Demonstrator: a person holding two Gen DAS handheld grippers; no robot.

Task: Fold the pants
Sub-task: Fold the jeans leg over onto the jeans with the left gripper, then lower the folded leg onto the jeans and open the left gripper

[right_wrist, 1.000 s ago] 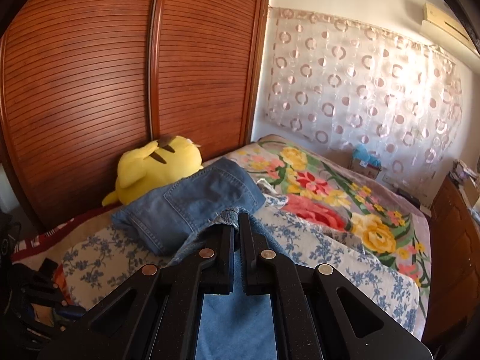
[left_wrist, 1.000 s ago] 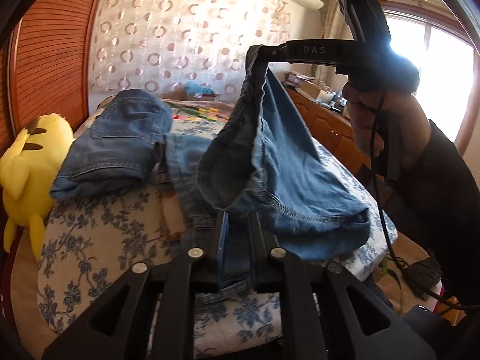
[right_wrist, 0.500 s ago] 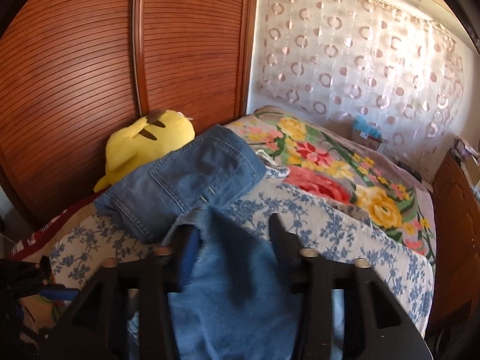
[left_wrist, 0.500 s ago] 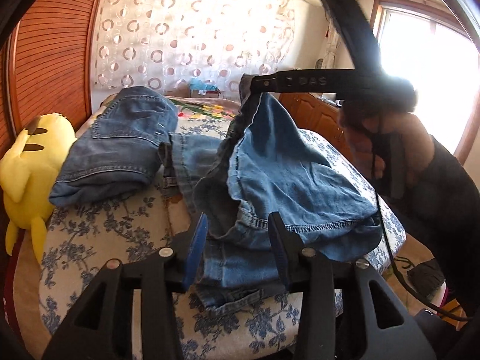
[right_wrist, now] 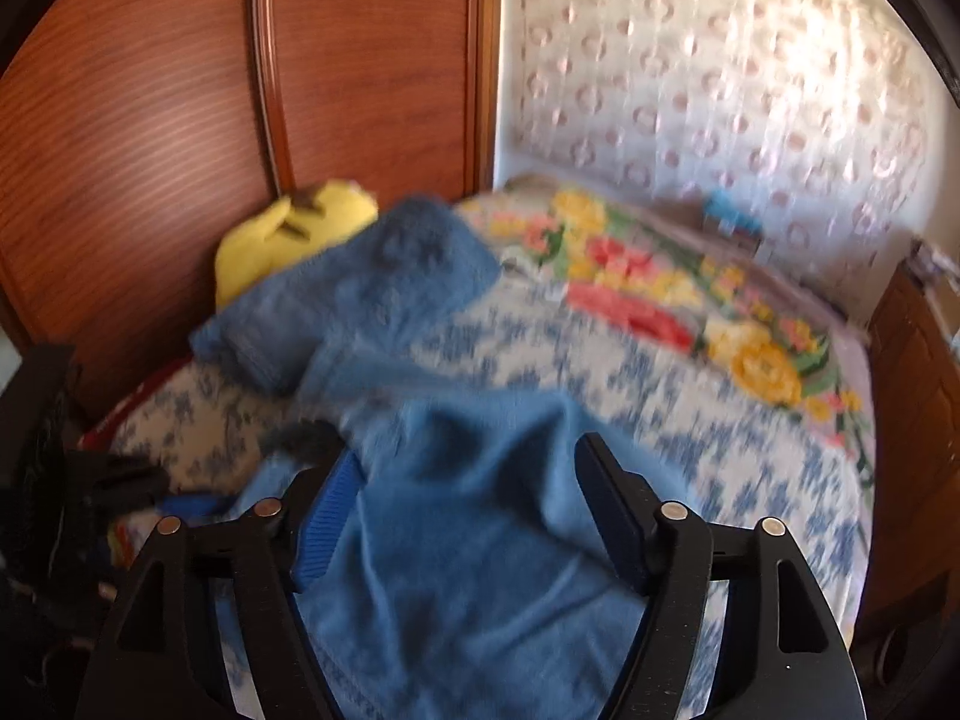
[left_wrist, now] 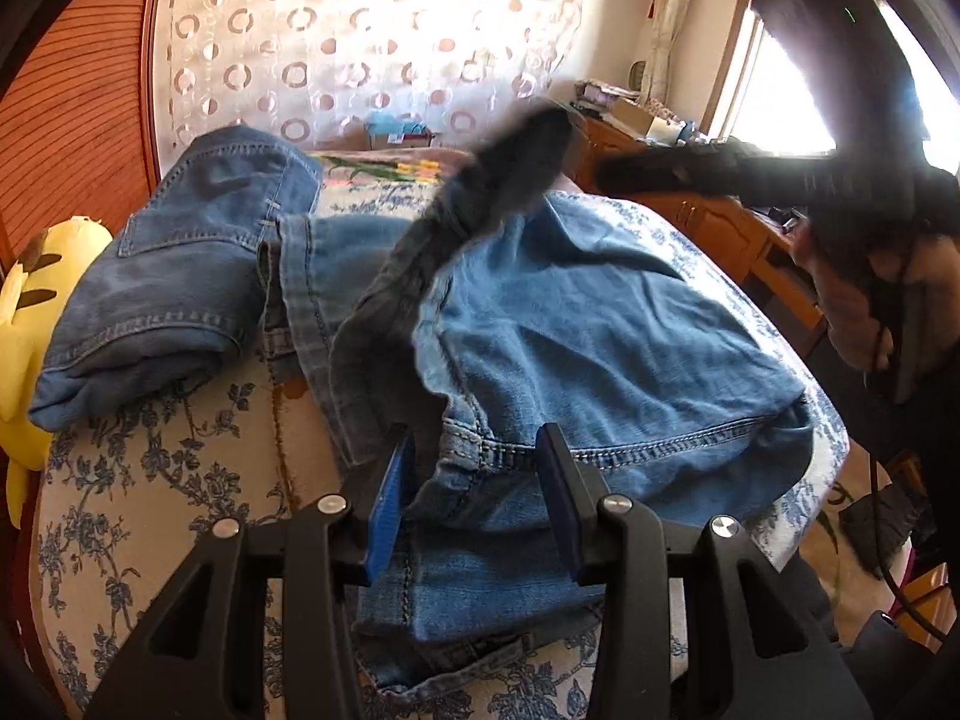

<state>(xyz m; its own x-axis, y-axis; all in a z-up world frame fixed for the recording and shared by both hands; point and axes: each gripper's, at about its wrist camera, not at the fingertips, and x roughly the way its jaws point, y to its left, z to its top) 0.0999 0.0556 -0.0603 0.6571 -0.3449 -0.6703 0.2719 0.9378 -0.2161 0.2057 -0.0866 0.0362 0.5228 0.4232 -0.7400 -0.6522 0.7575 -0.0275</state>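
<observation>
A bedroom, mid-fold: the pants (left_wrist: 600, 324), blue denim, lie doubled over on the bed (left_wrist: 168, 480), just beside a second pair of jeans (left_wrist: 180, 276) already folded at the bed's far left, with a yellow plush toy (left_wrist: 24, 312) beyond those.

My left tongs (left_wrist: 474, 486) stand part-way spread at the near edge of the pants, the stitched hem lying loose between the blue pads without being pinched. My right tongs (right_wrist: 474, 516) are opening at this moment, jaws wide, with denim under and between them but nothing pressed; that view is blurred, so the exact fold line there is hard to read. Seen from the left tongs, the right ones are a dark smear over the far side of the pants, in my hand (left_wrist: 864, 300).

One dark flap of fabric near the middle of the pants is caught in a blur and, in my judgement, is not yet settled. That is the risk: released unevenly, the top layer could land skewed or bunched, leaving a ridge rather than a flat fold. The near hem also sits close to the bed's edge, and a drag as I withdraw either pair of tongs could snag the seam and pull the whole stack toward the floor. The folded jeans lie touching the pants, so a careless tug could disturb them too.
</observation>
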